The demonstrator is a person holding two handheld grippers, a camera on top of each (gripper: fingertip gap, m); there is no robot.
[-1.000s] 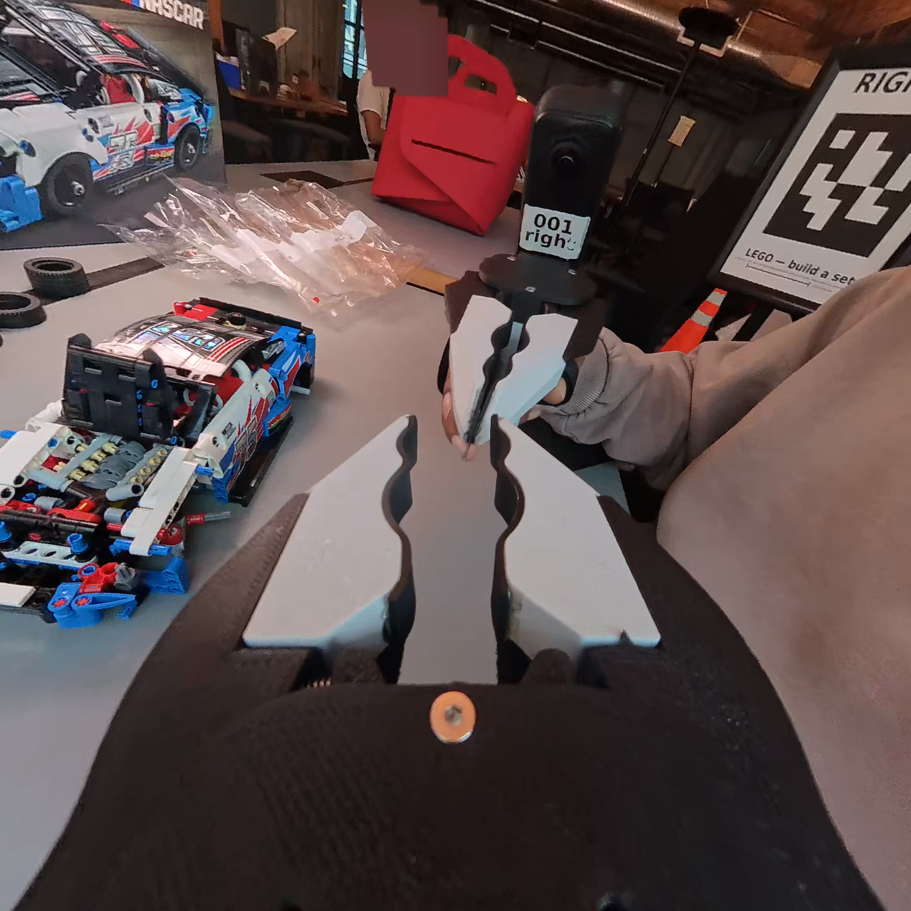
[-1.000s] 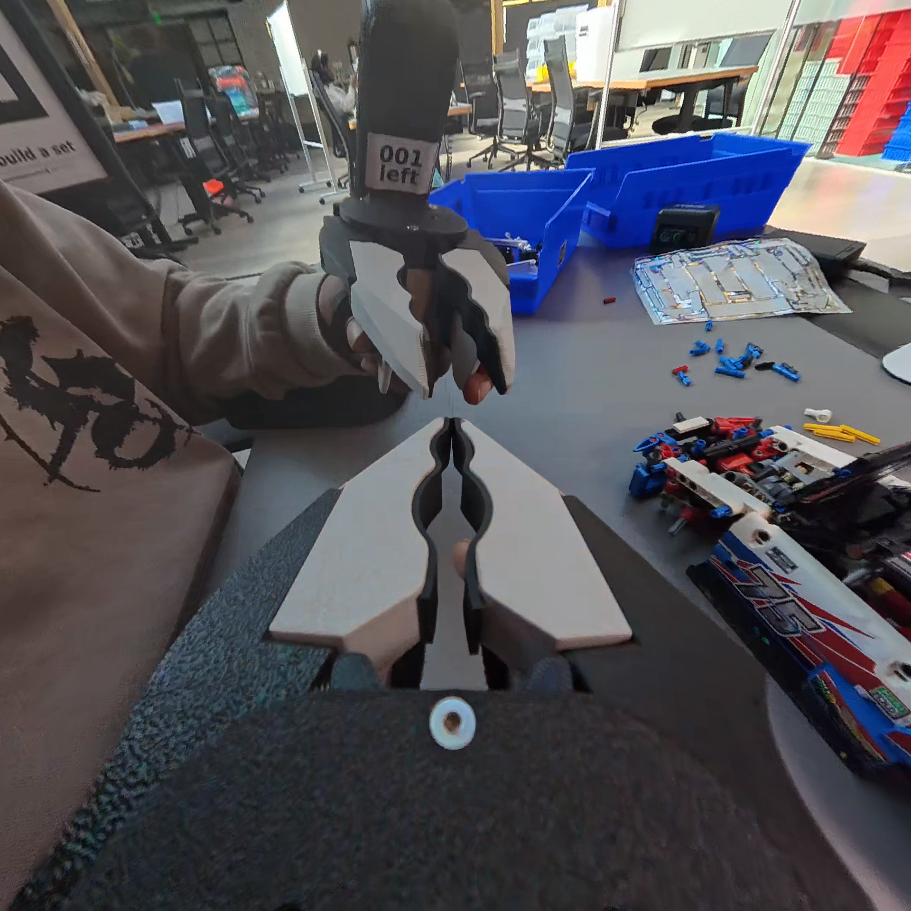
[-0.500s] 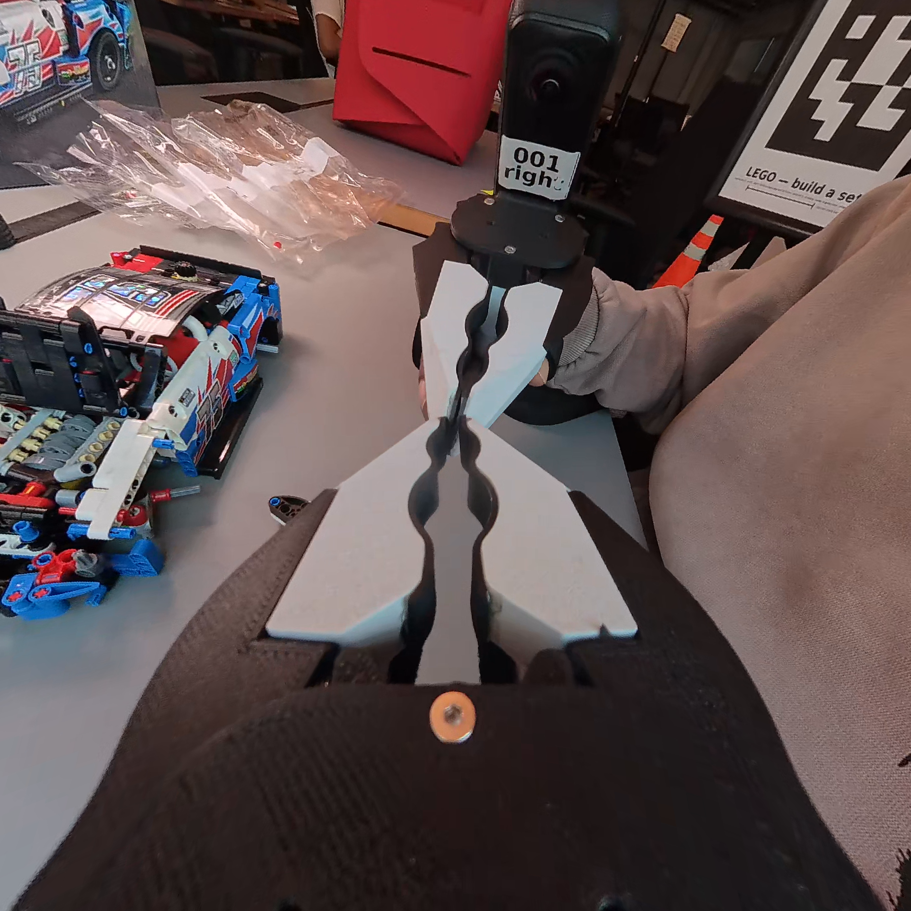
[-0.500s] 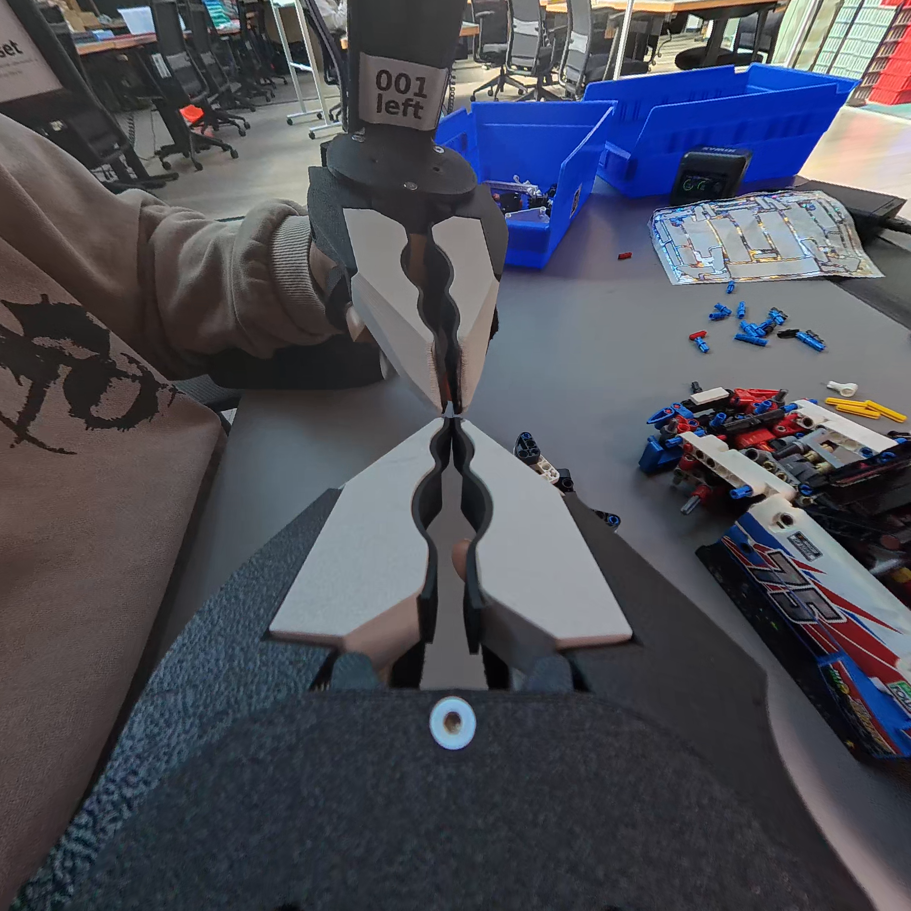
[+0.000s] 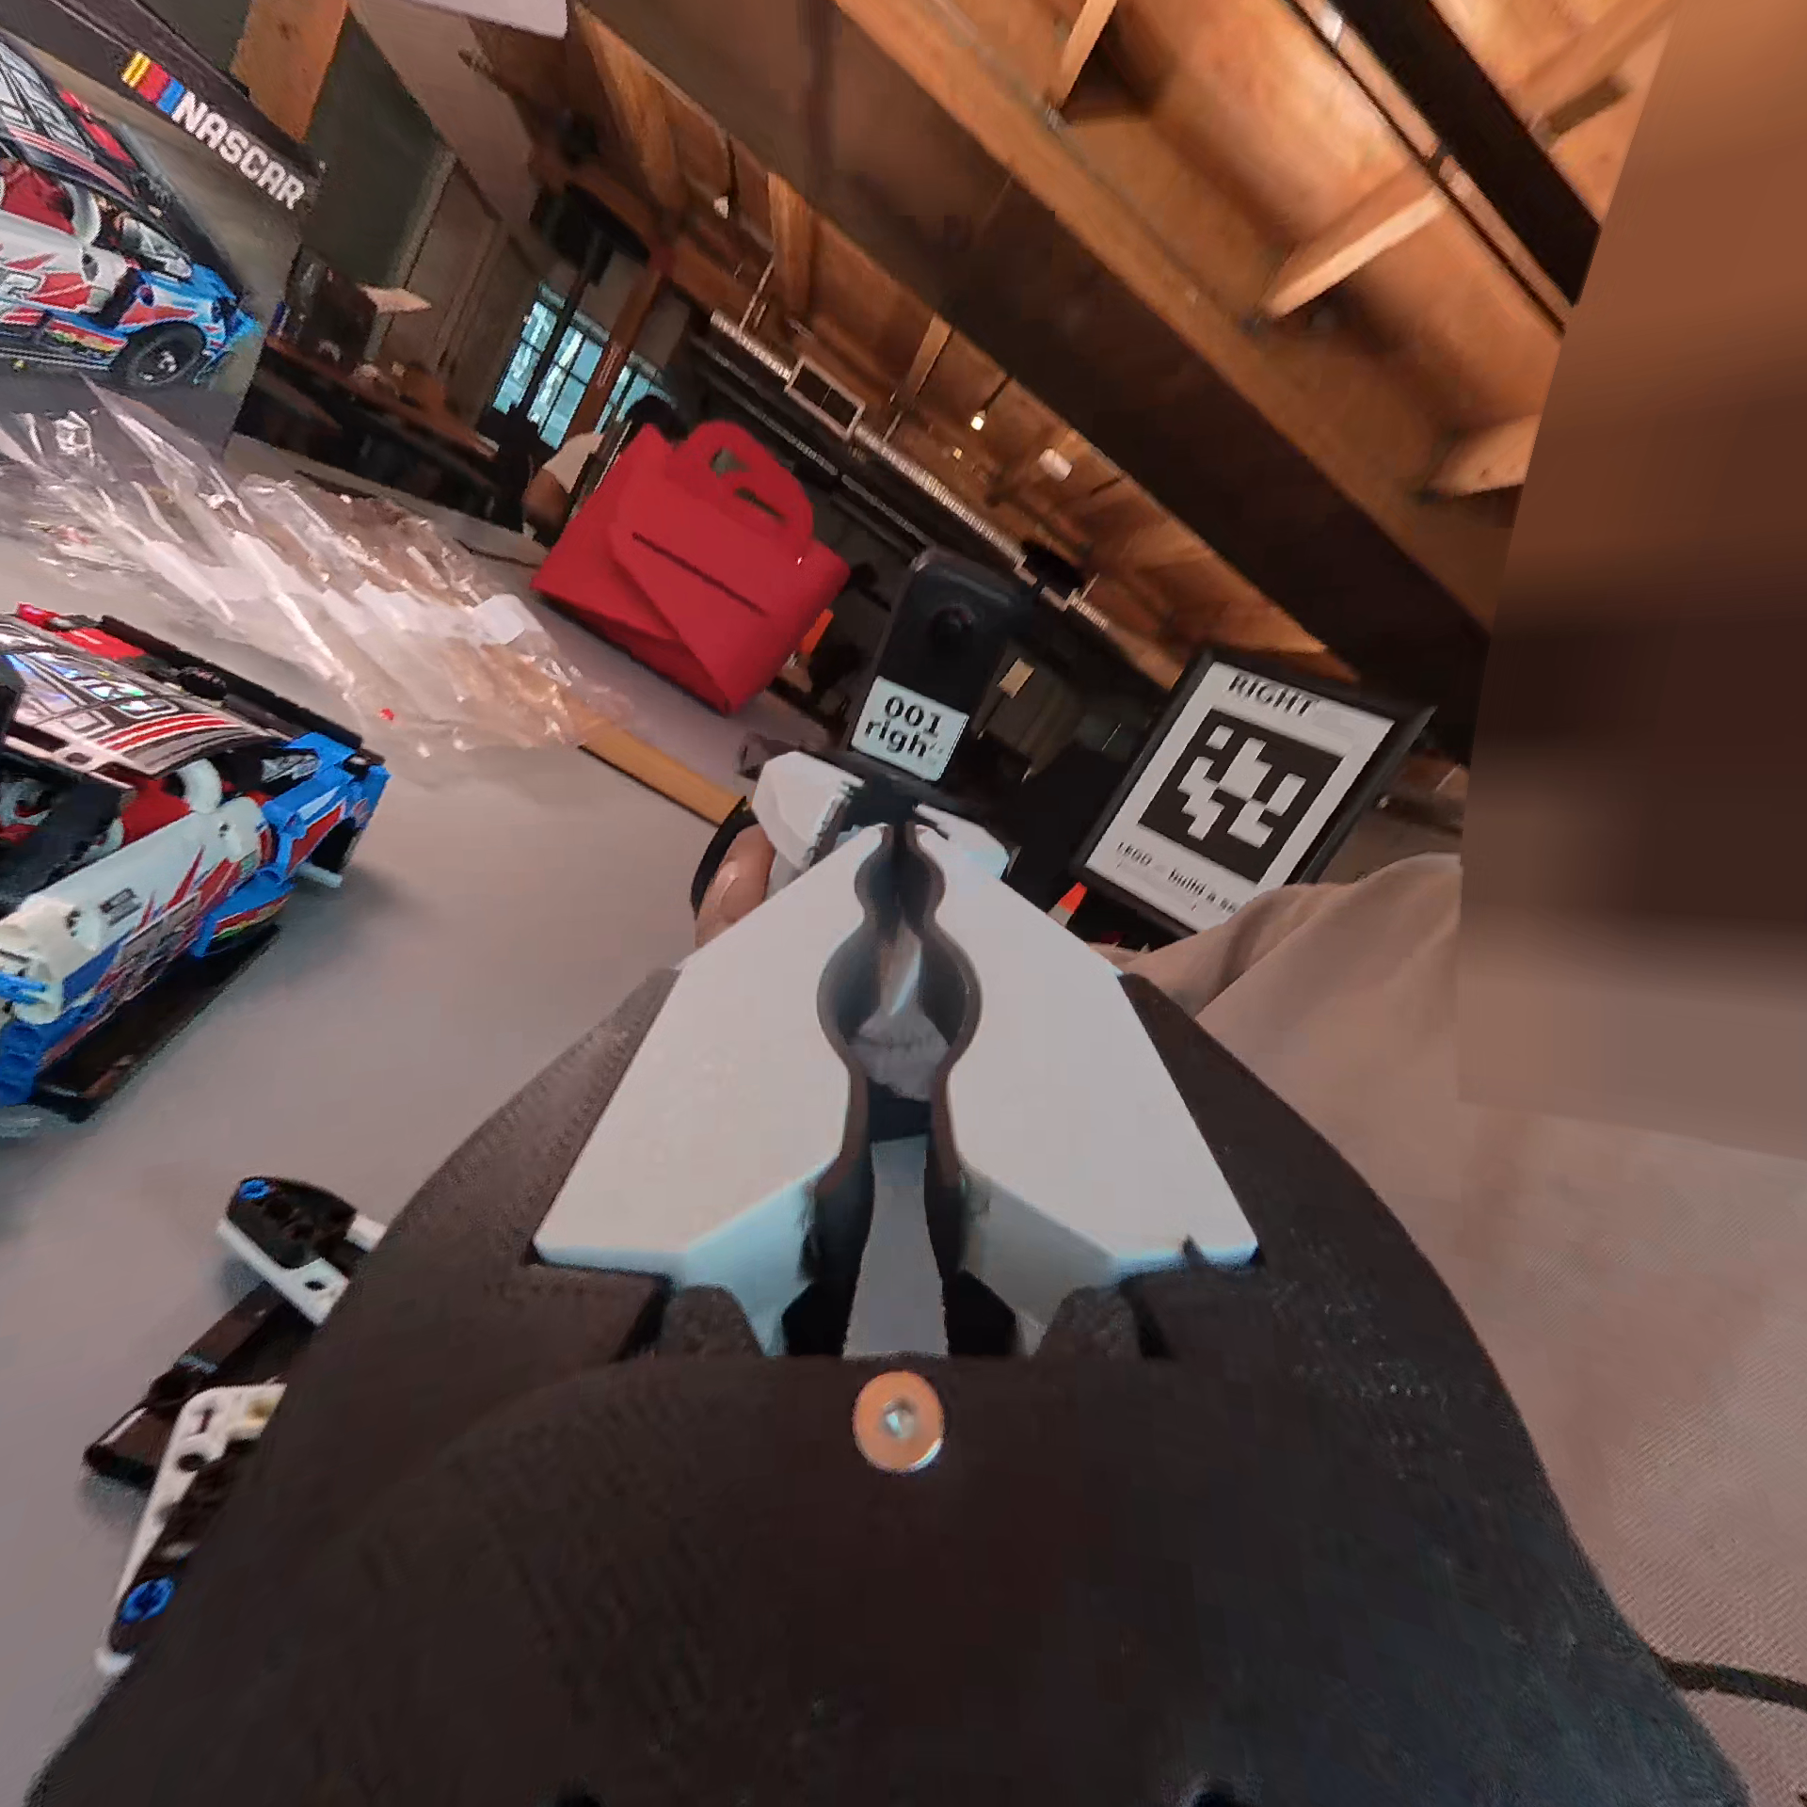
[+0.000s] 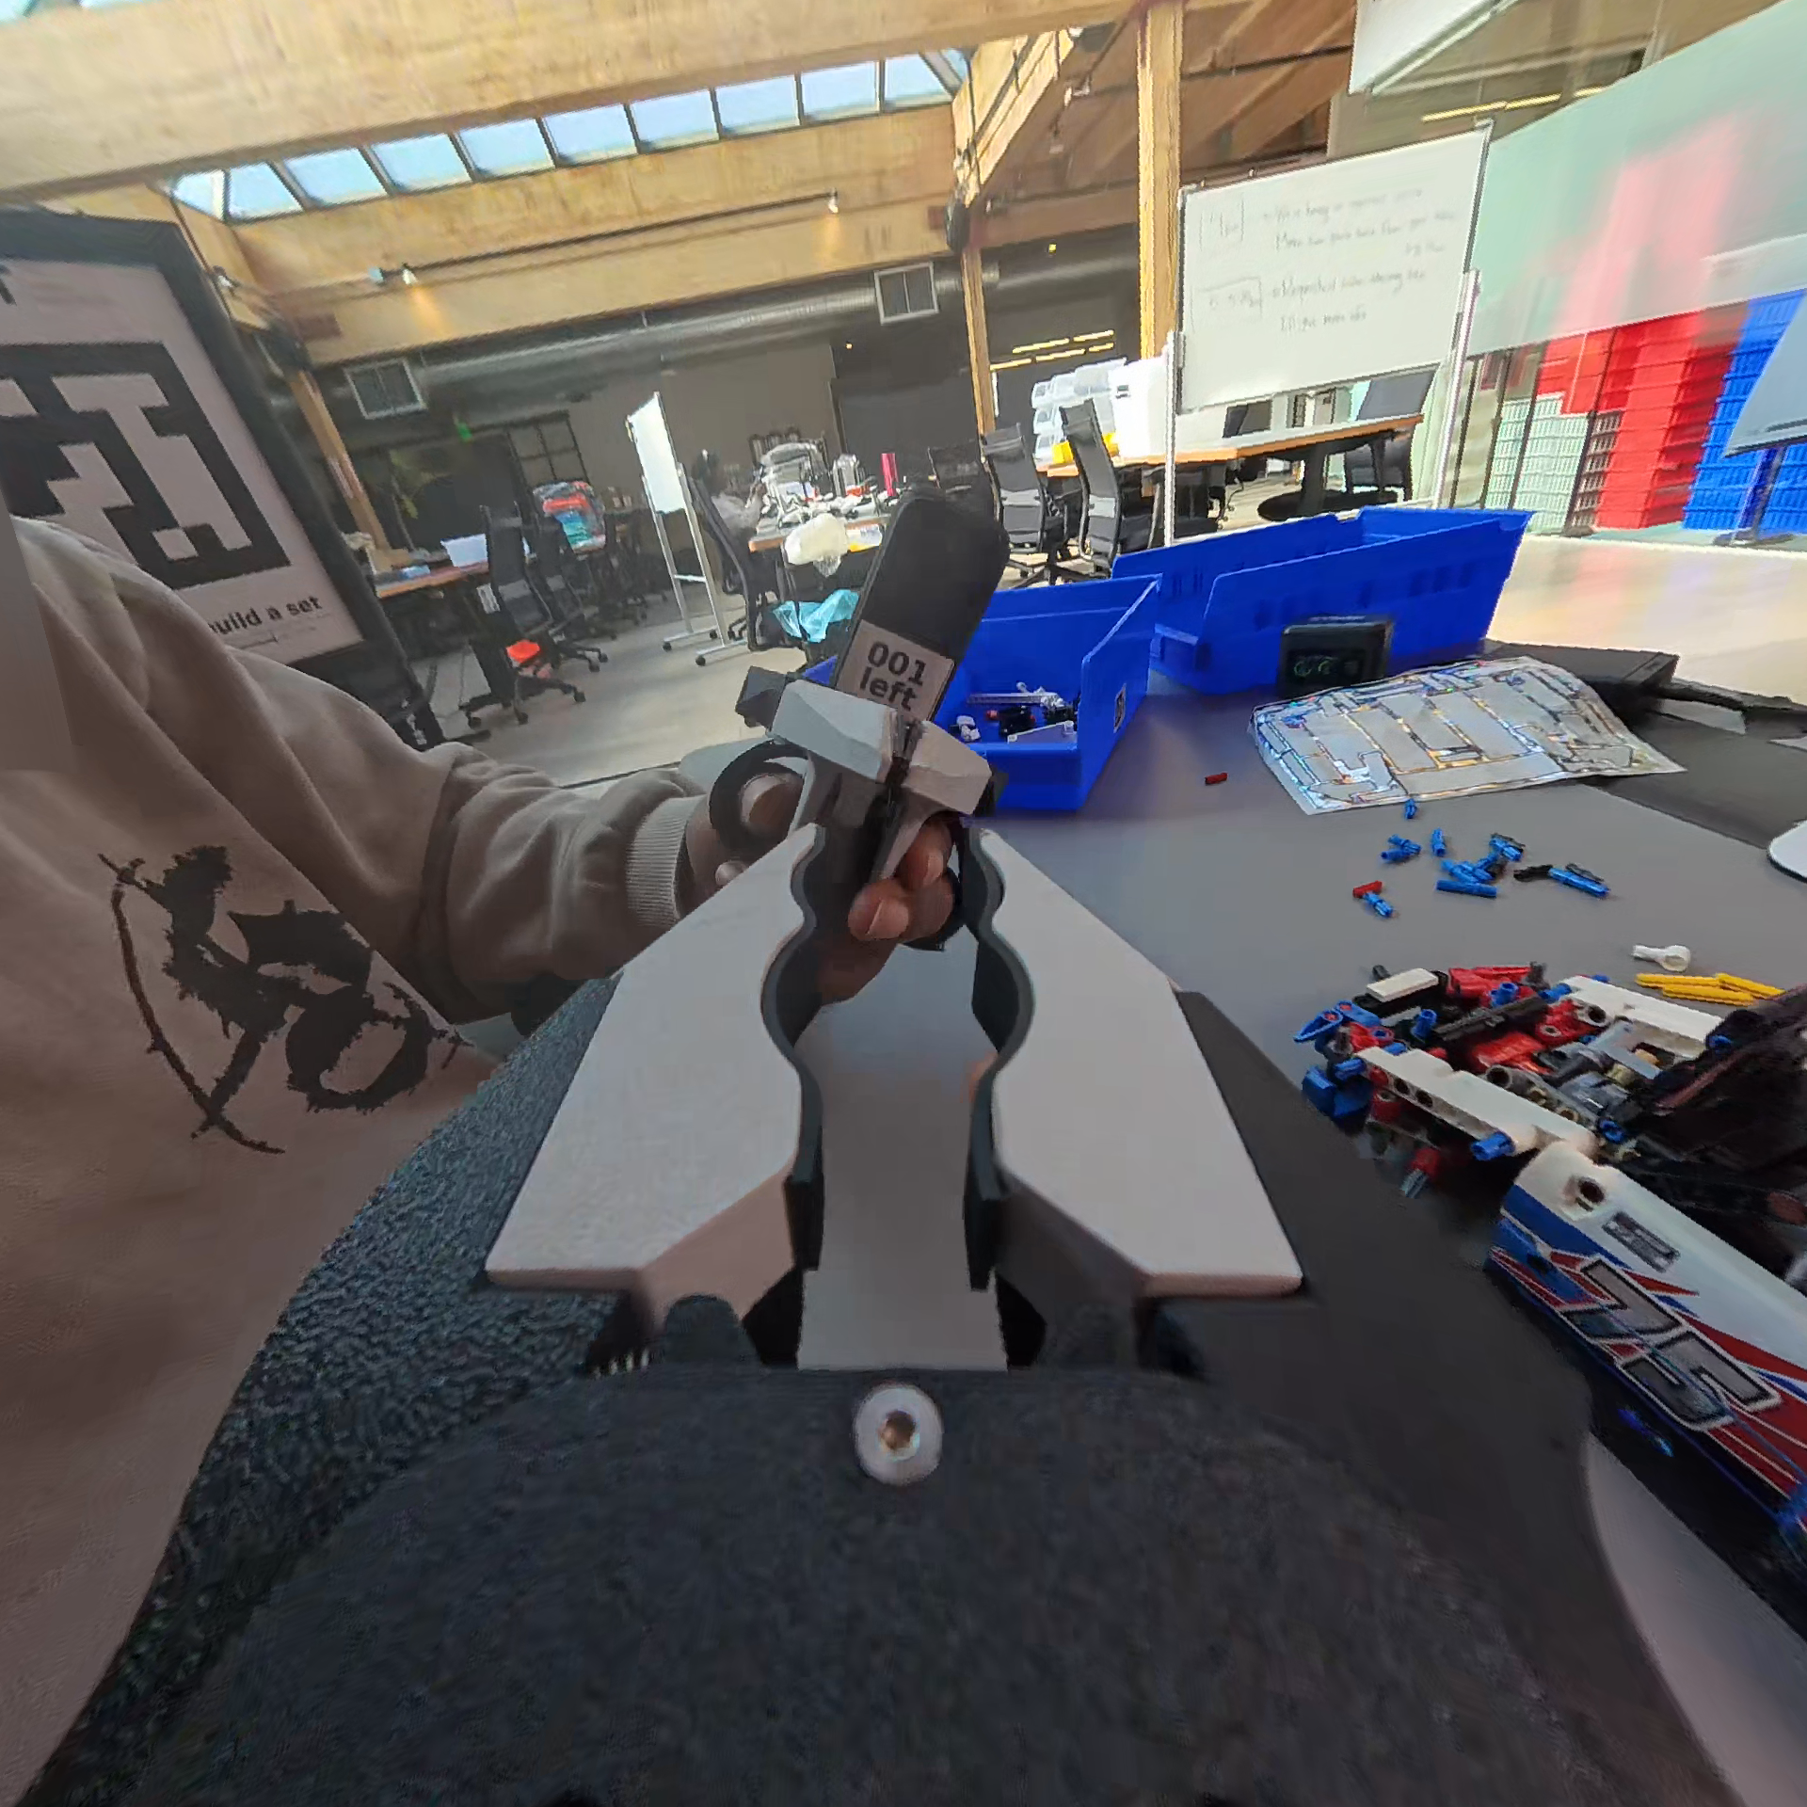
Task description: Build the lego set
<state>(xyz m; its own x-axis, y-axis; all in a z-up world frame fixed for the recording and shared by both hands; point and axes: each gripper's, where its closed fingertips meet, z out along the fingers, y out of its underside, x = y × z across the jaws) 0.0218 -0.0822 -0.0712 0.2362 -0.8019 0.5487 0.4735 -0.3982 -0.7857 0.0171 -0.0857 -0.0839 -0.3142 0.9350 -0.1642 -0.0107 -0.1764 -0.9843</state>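
Half-built race car [image 6: 1604,1154] lying on the grey desk [image 6: 1222,909], long axis along the near edge, off to the right of the right gripper [image 6: 895,860] and to the left of the left gripper [image 5: 900,841] — so between the two tools. Left gripper closed, nothing visibly held; right gripper parted, empty, tips either side of the left one's nose. Loose black-and-white pieces [image 5: 284,1242] just left of the left gripper, probably the closer pick. Farther back — blue bins [image 6: 1056,684], the nearer holding a few small parts; blue pins [image 6: 1467,865] scattered before them.
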